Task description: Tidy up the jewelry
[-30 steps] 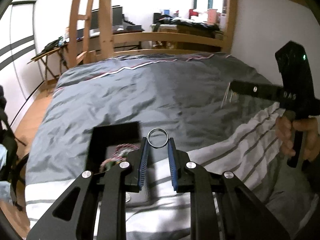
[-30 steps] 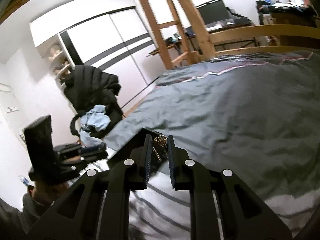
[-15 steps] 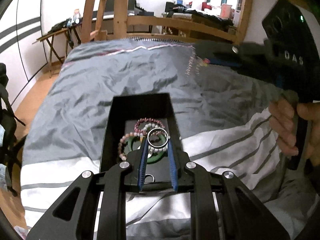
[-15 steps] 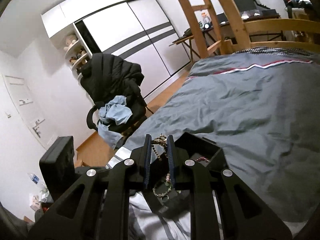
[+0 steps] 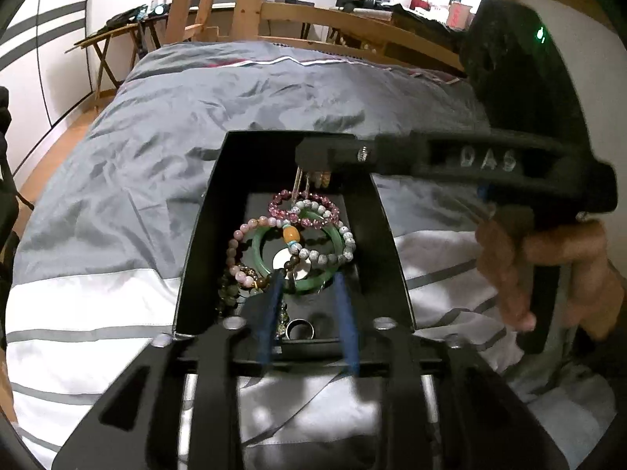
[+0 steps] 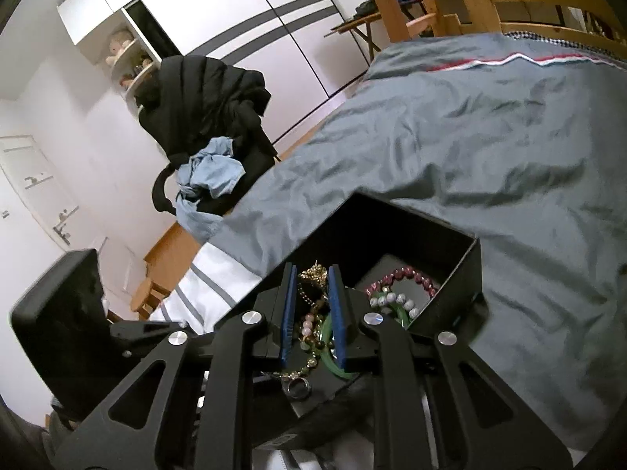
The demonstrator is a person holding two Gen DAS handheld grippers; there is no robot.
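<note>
An open black box [image 5: 203,235] lies on the bed and holds a green bangle [image 5: 313,288], several bead bracelets [image 5: 301,207] and a silver ring [image 5: 299,329]. My left gripper [image 5: 307,278] is open and empty over the box's near end. My right gripper [image 6: 311,274], seen from the side in the left wrist view [image 5: 309,154], is shut on a gold chain necklace [image 6: 313,274] that hangs into the box [image 6: 462,274]. The silver ring also shows in the right wrist view [image 6: 298,385].
The box sits on a grey duvet [image 5: 156,137] beside a white striped sheet [image 5: 78,305]. A wooden bed frame and ladder [image 5: 243,4] stand beyond. An office chair with a black coat [image 6: 207,117] is by the wardrobe.
My left gripper has opened and the silver ring it held now lies in the box. My right gripper has moved over the box with the gold necklace, lowering it inside.
</note>
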